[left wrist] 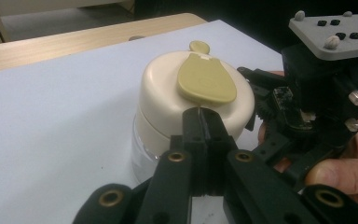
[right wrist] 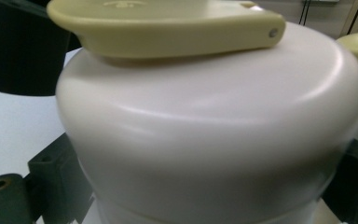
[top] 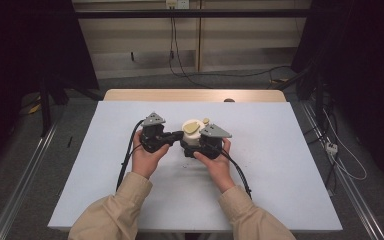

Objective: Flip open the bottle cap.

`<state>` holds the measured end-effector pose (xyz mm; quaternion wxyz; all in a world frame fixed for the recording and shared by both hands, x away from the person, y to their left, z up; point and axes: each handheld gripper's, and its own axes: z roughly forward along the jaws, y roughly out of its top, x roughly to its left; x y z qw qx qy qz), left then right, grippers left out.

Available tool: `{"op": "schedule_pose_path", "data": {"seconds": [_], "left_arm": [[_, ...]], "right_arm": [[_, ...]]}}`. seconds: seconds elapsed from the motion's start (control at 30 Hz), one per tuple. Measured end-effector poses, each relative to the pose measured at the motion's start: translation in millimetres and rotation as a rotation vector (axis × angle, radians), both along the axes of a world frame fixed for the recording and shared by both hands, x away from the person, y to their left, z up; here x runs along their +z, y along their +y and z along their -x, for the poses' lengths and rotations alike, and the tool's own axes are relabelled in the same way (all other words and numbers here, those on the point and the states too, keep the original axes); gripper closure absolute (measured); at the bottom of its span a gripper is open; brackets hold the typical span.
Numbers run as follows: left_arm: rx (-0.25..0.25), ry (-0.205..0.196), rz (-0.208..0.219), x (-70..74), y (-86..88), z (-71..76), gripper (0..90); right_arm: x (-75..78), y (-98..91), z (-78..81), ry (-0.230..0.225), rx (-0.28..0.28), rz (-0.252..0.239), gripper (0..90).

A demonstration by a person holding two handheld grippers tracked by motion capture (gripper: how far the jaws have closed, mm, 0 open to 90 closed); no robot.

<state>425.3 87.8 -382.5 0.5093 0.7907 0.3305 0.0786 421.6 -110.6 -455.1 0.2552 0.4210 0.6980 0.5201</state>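
Right gripper jaws straddle the cream jar, seemingly clamping it. Left gripper, jaws pressed together, noses under the olive flap: lever upward gently.

A jar stands on the table near its middle, somewhat toward the far edge. A flap lies on top of the jar's lid. The left gripper sits just left of the jar, its tips at the lid's side below the flap. The right gripper is at the jar's right and near side, its jaws either side of the jar. Both cables trail back toward the near edge.
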Motion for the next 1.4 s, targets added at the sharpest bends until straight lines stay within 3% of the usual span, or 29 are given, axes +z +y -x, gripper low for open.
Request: {"op": "schedule_pose_path", "data": {"seconds": [0.37, 1.4], "left_arm": [[-0.004, -0.010, -0.020, 5.8, -3.9, -2.0, 90.0], [0.002, -0.022, -0.020, 16.8, -14.5, -4.9, 90.0]], "right_arm": [[0.0, -0.1, -0.1, 0.000, 0.001, 0.001, 5.5], [0.0, -0.1, 0.0, 0.001, 0.000, 0.001, 5.5]]}}
